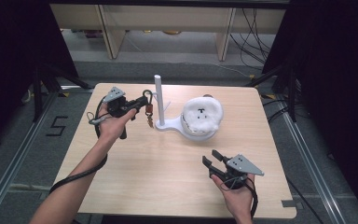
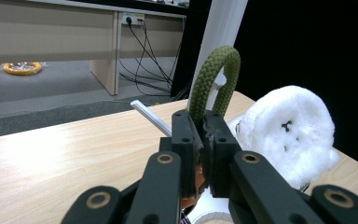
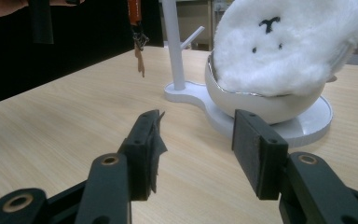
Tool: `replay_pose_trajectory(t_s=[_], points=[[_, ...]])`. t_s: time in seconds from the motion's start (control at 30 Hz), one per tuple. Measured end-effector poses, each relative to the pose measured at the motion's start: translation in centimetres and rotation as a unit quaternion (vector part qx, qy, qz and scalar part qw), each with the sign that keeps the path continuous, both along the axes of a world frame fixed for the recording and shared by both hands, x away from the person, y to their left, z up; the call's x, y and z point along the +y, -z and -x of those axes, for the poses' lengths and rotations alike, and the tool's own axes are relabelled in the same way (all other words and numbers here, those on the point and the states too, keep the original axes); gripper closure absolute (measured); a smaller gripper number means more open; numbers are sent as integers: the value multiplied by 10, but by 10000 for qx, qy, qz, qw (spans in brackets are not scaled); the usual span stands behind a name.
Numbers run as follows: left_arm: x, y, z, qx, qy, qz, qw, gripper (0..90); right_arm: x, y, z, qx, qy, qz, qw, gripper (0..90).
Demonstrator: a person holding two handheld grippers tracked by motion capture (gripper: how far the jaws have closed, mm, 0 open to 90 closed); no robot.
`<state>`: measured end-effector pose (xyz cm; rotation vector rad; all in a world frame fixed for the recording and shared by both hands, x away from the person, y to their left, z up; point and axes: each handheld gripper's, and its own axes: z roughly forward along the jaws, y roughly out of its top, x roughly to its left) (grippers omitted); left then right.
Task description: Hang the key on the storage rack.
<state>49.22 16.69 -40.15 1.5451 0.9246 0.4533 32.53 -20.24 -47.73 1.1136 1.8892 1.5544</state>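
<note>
**Hanging a cord-loop keychain on the white stand**

Holding the keychain by its green braided cord loop (image 2: pixel 214 77), the left gripper (image 1: pixel 142 101) is hovering just left of the white stand's upright post (image 1: pixel 159 95), jaws clenched on the lower part of the loop. An orange tag and a small pendant (image 1: pixel 149 116) are dangling freely below the jaws, clear of the table (image 1: pixel 135 182). The short peg (image 2: pixel 150 117) on the post is lying just beyond the jaws in the left gripper view.

The right gripper (image 1: pixel 213 162) is idling near the right front of the table, jaws spread and holding nothing.

A white plush toy (image 1: pixel 202 113) is sitting in the stand's dish (image 3: pixel 279 109), right of the post.

Judgement: the keychain is looking light; the braided loop is soft yet holding its arch, so gripping at its base is leaving the eye open for the peg. The pendant is likely to swing.
</note>
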Motion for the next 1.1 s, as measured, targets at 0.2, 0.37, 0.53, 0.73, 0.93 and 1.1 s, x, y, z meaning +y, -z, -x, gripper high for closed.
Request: replay_pose_trajectory(t_s=[0.2,0.37,0.53,0.73,0.93,1.1], points=[[-2,0,-3,84,6,82,9999,841,-2,0,0,-54,-4,80,10000,527],[-4,2,-6,136,-13,107,9998,841,-2,-1,0,-33,-12,89,10000,527],[-6,3,-8,165,-16,127,9998,840,-1,1,-1,-37,-46,16,10000,527],[-6,4,-9,212,-10,106,9997,841,-1,0,0,-39,3,58,10000,526],[-7,7,-10,239,-9,112,9997,840,-1,1,-1,-54,-34,55,10000,526],[-8,10,-10,264,-17,116,9996,835,-1,2,-1,-27,-27,51,10000,524]])
